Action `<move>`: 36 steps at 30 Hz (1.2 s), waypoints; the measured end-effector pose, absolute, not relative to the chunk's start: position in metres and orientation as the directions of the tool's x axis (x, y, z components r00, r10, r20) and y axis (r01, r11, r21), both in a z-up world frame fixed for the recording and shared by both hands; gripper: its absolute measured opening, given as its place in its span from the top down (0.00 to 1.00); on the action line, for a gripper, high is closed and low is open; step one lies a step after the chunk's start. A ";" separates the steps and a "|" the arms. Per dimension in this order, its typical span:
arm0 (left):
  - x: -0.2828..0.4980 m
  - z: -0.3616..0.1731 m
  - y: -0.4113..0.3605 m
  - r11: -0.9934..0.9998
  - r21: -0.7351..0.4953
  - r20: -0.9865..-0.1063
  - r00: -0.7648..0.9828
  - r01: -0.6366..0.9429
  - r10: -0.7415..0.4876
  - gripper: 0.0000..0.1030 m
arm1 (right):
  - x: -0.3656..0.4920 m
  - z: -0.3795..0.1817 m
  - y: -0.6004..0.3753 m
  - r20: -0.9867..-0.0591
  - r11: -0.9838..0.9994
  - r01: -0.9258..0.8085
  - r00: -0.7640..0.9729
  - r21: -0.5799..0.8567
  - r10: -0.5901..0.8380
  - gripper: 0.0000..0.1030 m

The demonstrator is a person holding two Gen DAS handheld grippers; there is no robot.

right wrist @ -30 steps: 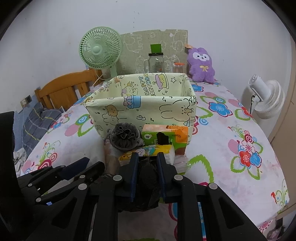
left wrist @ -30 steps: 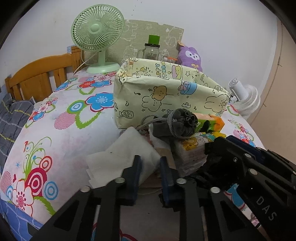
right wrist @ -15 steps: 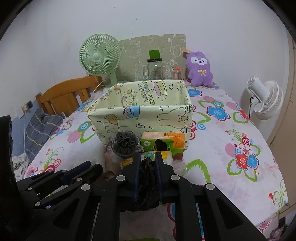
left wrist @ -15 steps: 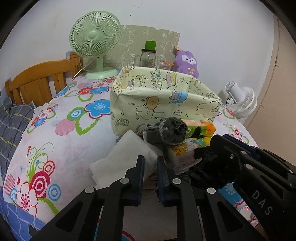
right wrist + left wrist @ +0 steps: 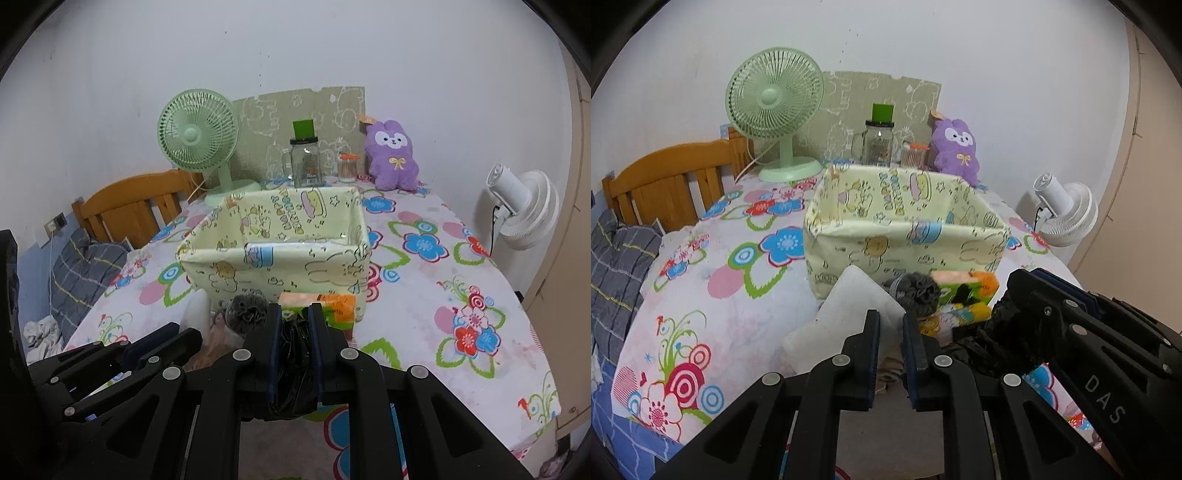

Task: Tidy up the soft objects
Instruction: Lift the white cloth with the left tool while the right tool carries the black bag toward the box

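You are in the lifting step: each gripper has pinched something soft from the heap in front of the fabric bin [image 5: 273, 254], and the pieces now need to travel up over its near wall and into the open cavity.

Your right gripper [image 5: 293, 325] has its fingers [image 5: 274, 332] closed tight on a crumpled black plastic bag [image 5: 293, 369], which bunches between the pads and hangs below them. Your left gripper [image 5: 891, 332] is also pinched nearly closed; a white cloth [image 5: 849, 310] rises just behind and between its fingers, and it appears to be caught by one corner, though the contact itself is hidden behind the pads.

The bin stands on the flowered counter [image 5: 443, 295] just beyond both sets of fingertips, its rim higher than the bag. A grey pouch [image 5: 248, 308] and an orange and green tissue pack [image 5: 332, 306] lie against its front wall, right between the fingers and the bin.

Your next move calls for more height before any forward travel, so the trailing bag and cloth clear the pouch, the pack and the soft rim without dragging them or folding the wall inward.
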State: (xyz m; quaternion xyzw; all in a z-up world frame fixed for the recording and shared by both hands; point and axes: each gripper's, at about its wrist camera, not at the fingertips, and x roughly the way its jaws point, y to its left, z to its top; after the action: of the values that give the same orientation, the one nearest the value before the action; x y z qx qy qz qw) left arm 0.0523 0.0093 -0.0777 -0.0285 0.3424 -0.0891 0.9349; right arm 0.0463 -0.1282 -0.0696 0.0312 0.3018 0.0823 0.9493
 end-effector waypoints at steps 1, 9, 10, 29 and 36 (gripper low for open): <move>0.052 -0.075 0.008 0.982 -0.112 -0.631 0.753 0.150 -0.186 0.90 | 0.046 -0.067 -0.130 -0.565 0.984 -0.137 0.806 0.111 0.175 0.83; 0.048 -0.058 0.001 0.981 -0.103 -0.608 0.770 0.164 -0.193 0.90 | 0.043 -0.052 -0.138 -0.543 0.984 -0.129 0.821 0.123 0.175 0.83; 0.048 -0.055 0.000 0.981 -0.102 -0.604 0.773 0.165 -0.193 0.90 | 0.043 -0.050 -0.139 -0.540 0.984 -0.129 0.823 0.123 0.175 0.83; 0.051 -0.015 -0.014 0.978 -0.092 -0.544 0.813 0.189 -0.209 0.90 | 0.044 -0.011 -0.153 -0.483 0.985 -0.112 0.861 0.127 0.160 0.83; 0.059 -0.009 -0.016 0.976 -0.092 -0.539 0.814 0.198 -0.216 0.90 | 0.050 -0.004 -0.156 -0.474 0.987 -0.105 0.867 0.125 0.152 0.83</move>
State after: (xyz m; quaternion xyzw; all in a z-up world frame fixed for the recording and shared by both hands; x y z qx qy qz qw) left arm 0.0587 -0.0165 -0.0086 -0.0158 0.2847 -0.1085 0.9523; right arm 0.0498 -0.1561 -0.0041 0.0478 0.2491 0.0666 0.9650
